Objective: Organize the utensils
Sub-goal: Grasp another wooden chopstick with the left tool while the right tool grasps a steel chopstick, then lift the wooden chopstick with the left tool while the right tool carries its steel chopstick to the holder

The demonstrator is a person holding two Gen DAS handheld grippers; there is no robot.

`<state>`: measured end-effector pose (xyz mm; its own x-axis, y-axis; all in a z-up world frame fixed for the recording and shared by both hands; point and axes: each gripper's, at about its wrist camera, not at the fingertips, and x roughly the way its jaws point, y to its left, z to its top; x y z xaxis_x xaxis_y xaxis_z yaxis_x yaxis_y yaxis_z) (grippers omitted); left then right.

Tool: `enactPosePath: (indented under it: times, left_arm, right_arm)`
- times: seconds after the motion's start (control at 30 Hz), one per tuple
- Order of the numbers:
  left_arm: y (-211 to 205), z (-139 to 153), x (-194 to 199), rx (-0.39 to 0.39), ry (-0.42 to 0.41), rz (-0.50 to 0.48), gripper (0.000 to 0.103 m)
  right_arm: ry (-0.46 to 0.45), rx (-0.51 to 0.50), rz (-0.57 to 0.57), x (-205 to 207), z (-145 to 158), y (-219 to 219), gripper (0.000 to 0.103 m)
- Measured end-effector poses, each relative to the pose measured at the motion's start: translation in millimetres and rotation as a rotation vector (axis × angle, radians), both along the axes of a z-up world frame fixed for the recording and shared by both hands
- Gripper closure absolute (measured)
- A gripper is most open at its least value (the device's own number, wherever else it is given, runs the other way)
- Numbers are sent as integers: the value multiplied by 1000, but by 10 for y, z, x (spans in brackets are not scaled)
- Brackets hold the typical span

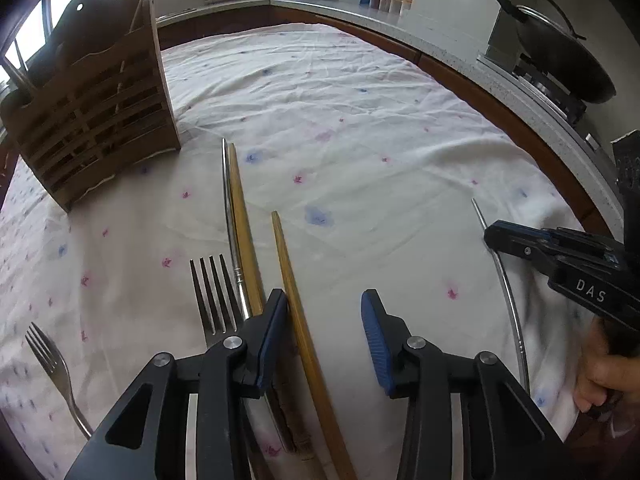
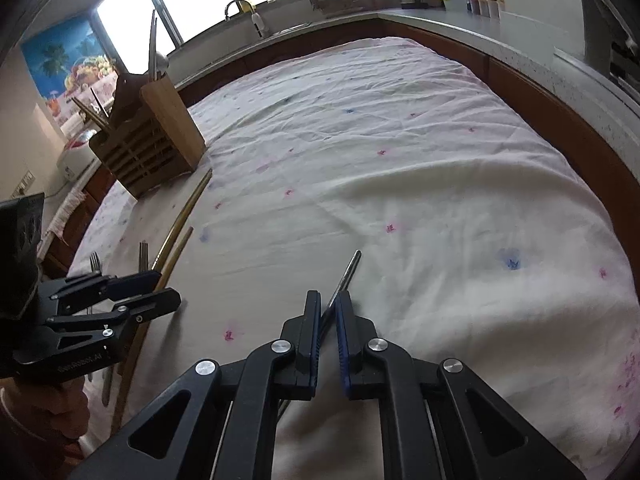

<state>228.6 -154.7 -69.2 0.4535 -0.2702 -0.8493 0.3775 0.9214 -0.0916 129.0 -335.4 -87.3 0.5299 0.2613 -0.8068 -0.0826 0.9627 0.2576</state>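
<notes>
Pickup step. Right gripper [image 2: 328, 312] clamped on thin steel chopstick [image 2: 347, 270]; left gripper [image 1: 324, 320], jaws partly open, straddles long bamboo chopstick [image 1: 294, 292], apparently unpinched. Next: close, carry to slatted wooden utensil holder [image 1: 96, 120].

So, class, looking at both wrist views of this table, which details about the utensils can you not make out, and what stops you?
- Wooden holder, left wrist view: its slats hide how many utensils are inside.
- Wooden chopstick between the left gripper fingers: its lower end is cut off by the frame's bottom edge.
- Metal chopstick, right wrist view: the right gripper covers its held part.
</notes>
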Motion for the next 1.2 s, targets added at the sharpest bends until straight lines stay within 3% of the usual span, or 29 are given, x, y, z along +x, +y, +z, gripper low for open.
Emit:
enactPosePath:
  times: [0.2, 0.4, 0.53, 0.63, 0.67, 0.7, 0.8, 1.0, 1.2]
  left_arm:
    - [-57, 5, -50, -10, 19, -41, 76]
    - [-177, 1, 46, 81, 24, -51, 76]
    - [-239, 11, 48, 107, 18, -79, 79]
    - [-259, 8, 35, 105, 10, -82, 88]
    - [-271, 5, 25, 98, 9, -85, 96]
    - [-260, 9, 13, 92, 8, -83, 98]
    - [-213, 15, -5, 55, 17, -74, 99]
    - [13, 163, -140, -47, 0, -54, 99]
    - [222, 285, -195, -97, -8, -23, 99]
  right_arm:
    - [1, 34, 1, 3, -7, -36, 95]
    - [11, 28, 10, 32, -4, -33, 95]
    - [8, -24, 25, 60, -2, 60, 94]
    - [-8, -82, 36, 40, 4, 136, 94]
    - [-8, -86, 34, 37, 7, 140, 94]
    - [-6, -82, 31, 40, 9, 131, 95]
    - [5, -42, 23, 40, 34, 95, 103]
    - [-27, -25, 26, -8, 239, 128, 103]
    - [59, -50, 10, 55, 123, 194, 91]
